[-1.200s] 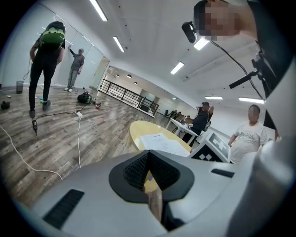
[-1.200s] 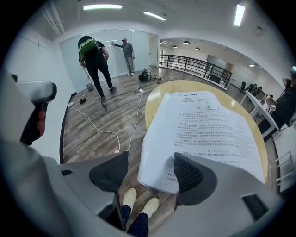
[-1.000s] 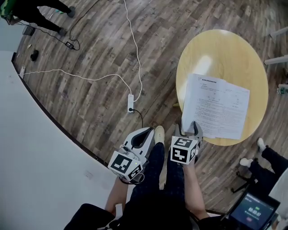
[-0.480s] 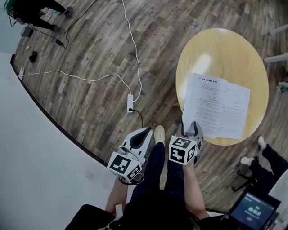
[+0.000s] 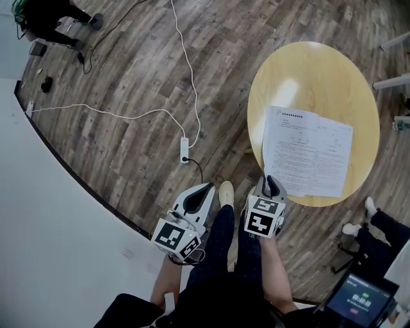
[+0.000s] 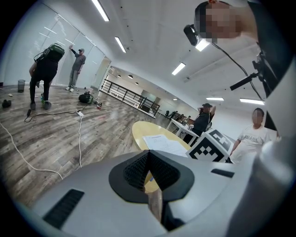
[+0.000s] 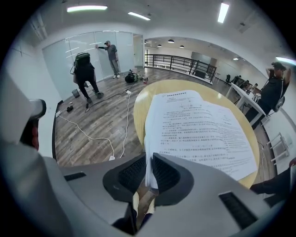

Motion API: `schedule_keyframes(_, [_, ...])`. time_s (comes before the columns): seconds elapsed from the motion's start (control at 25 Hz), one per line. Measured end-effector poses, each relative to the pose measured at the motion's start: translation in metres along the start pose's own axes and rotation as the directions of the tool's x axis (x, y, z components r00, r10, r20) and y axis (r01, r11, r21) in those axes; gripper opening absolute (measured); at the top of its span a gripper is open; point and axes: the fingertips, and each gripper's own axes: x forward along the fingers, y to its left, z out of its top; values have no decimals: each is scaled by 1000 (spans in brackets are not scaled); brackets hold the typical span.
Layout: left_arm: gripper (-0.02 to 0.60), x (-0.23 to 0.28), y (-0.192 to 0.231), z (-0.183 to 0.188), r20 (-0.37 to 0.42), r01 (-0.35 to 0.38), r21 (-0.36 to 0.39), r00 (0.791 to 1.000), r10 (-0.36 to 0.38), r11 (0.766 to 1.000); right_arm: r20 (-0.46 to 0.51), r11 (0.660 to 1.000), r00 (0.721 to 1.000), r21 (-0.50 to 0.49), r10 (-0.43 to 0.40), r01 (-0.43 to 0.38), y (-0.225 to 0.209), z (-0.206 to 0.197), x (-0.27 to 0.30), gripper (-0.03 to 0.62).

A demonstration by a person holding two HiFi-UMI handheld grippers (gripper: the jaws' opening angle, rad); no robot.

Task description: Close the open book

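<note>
An open book of white printed pages lies flat on the round yellow table. My right gripper is at the book's near left corner, at the table's front edge. In the right gripper view its jaws are closing with the edge of the pages between the black pads, which press on the paper. The book spreads out beyond them. My left gripper hangs shut over the wooden floor, left of the table, with nothing in it. From the left gripper view the book is far off.
A white power strip with its cables lies on the floor left of the table. People stand at the far left and close by at the right. A screen stands at the bottom right.
The right gripper's jaws have come together on the book's corner pages, and the gripper has rolled slightly. The left gripper has not moved.
</note>
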Motion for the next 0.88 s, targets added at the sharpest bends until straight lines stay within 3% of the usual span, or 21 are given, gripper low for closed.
schedule_keyframes(0.44, [-2,-1,-13,13,30,9,25,1000,-10,1000,49,999,998,-24,26,-25,-5,7,-16,29])
schedule_keyframes(0.64, [-2,-4,-28,32,58,25,53,998,-29,998,102,997,993,-59,61,-55,-8,23,-45,29])
schedule_keyframes(0.88, [-2,-8,-61,70,97,67,121,992,-79,990,147,997,986,-18,80,-79,-32,37,-84,29])
